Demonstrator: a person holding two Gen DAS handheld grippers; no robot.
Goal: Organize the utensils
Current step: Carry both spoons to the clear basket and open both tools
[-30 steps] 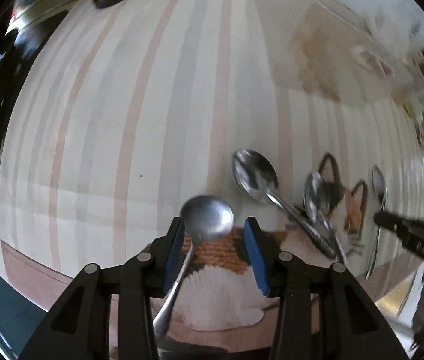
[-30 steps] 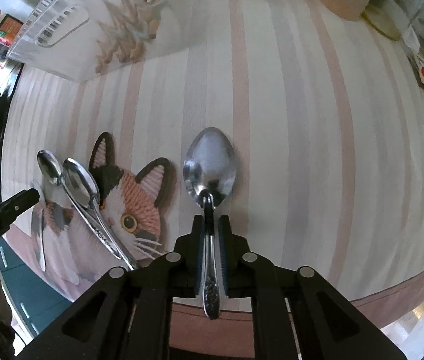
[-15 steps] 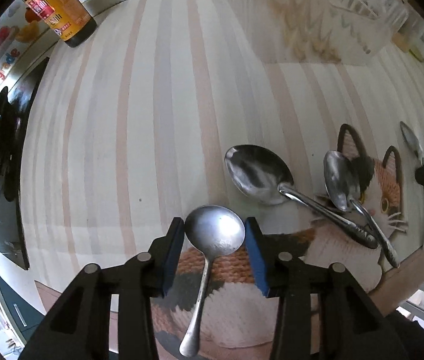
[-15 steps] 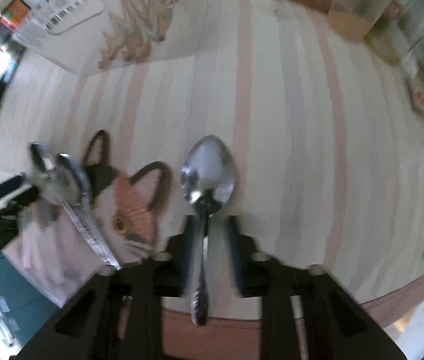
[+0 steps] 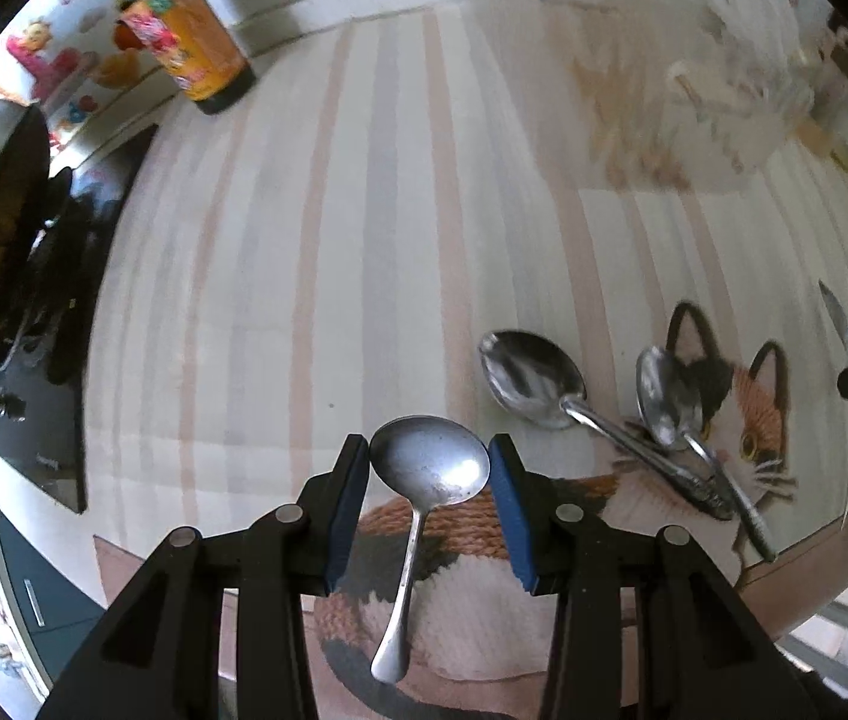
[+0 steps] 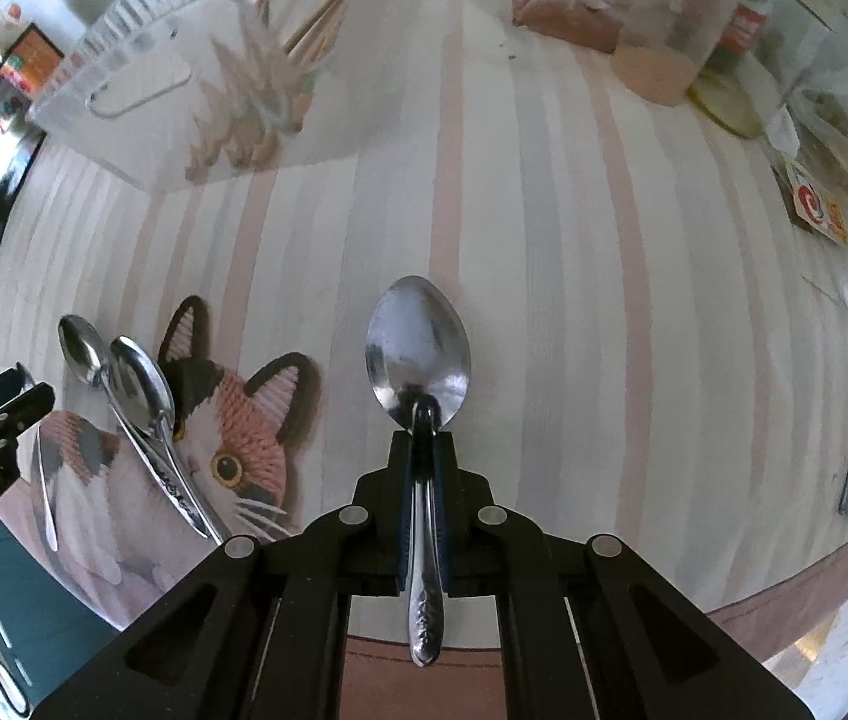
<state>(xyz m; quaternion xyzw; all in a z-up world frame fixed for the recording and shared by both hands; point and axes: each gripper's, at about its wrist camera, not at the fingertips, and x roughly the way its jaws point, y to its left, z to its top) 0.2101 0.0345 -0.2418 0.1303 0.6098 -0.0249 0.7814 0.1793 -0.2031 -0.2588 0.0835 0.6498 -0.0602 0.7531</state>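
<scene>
Since a second ago, the left tool [image 5: 429, 462] has slid across the worktop [image 5: 316, 252], its half-open pads pressing the round spoon [image 5: 424, 480] by the bowl's rim. Right tool [image 6: 423, 438] is clamped on the oval spoon [image 6: 418, 348]. Two crossed spoons [image 6: 136, 396] lie on the cat mat [image 6: 232, 438]; the clear bin [image 6: 142, 90] beyond looks the likely destination, so most sorting remains.

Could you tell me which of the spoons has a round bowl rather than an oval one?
The spoon between the left tongs; the others have oval, pointed bowls.
</scene>
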